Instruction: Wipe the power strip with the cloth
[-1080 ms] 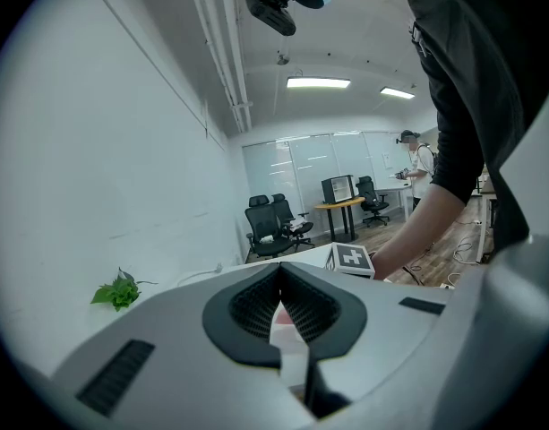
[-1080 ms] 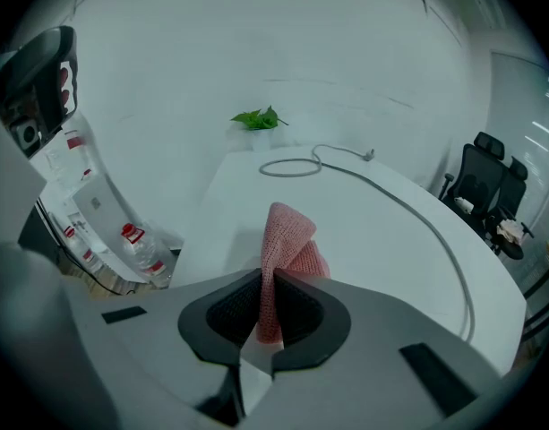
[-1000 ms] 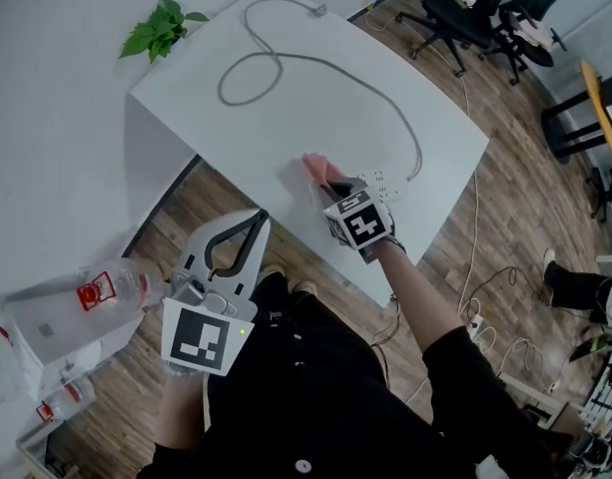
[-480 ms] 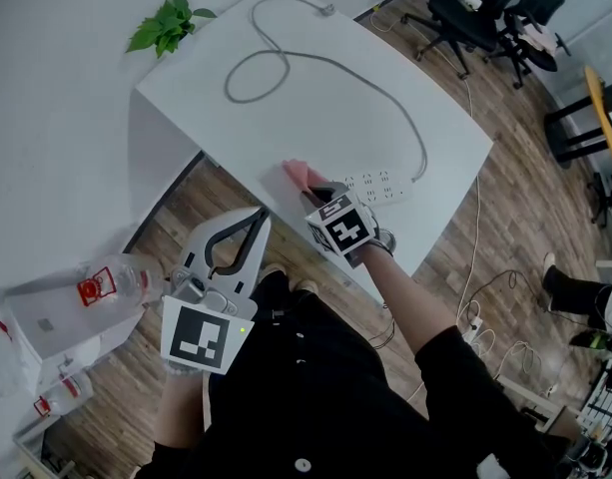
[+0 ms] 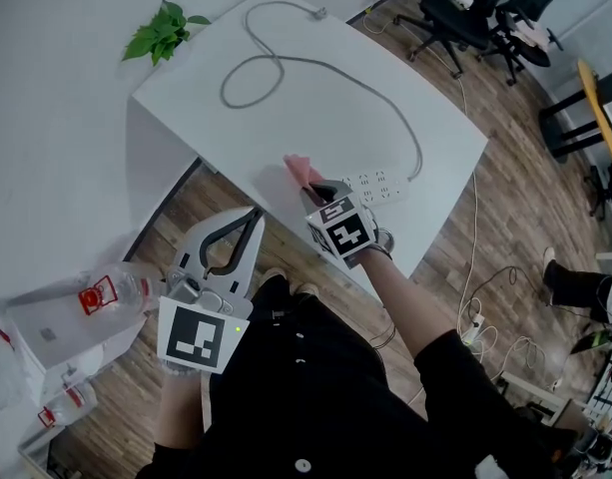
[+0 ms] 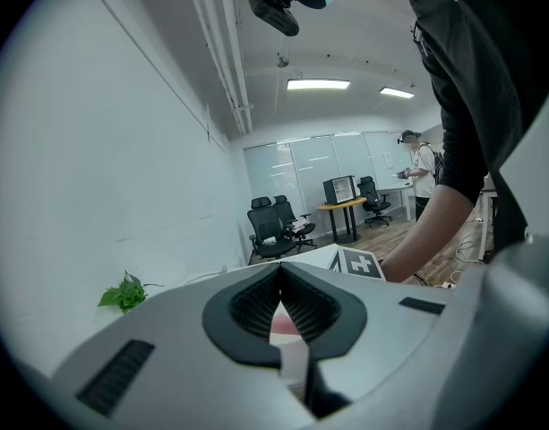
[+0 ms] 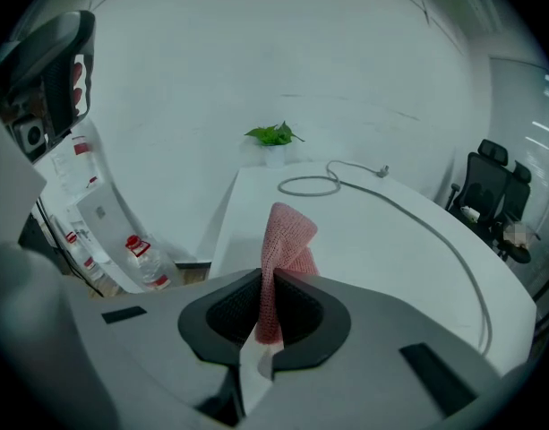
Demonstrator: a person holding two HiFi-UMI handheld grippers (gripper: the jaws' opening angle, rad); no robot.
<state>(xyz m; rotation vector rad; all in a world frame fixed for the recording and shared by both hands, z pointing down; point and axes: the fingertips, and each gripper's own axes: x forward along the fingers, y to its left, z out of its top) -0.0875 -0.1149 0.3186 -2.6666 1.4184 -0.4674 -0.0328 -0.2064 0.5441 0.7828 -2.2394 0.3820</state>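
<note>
The right hand-held gripper [image 7: 272,278] pinches the pink knit cloth [image 7: 287,231] just left of the white power strip [image 5: 377,185]. The strip lies left-to-right on the tabletop [image 5: 315,108], cord end rightward. The left hand-held gripper [image 6: 280,280] is closed and empty.

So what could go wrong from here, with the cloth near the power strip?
1. The right claw pinches only a thin fold of the cloth; rubbing may pull it out.
2. The power strip lies loose near the table edge, and the left claw hangs off the table, not steadying it; a wipe may push it off.
</note>
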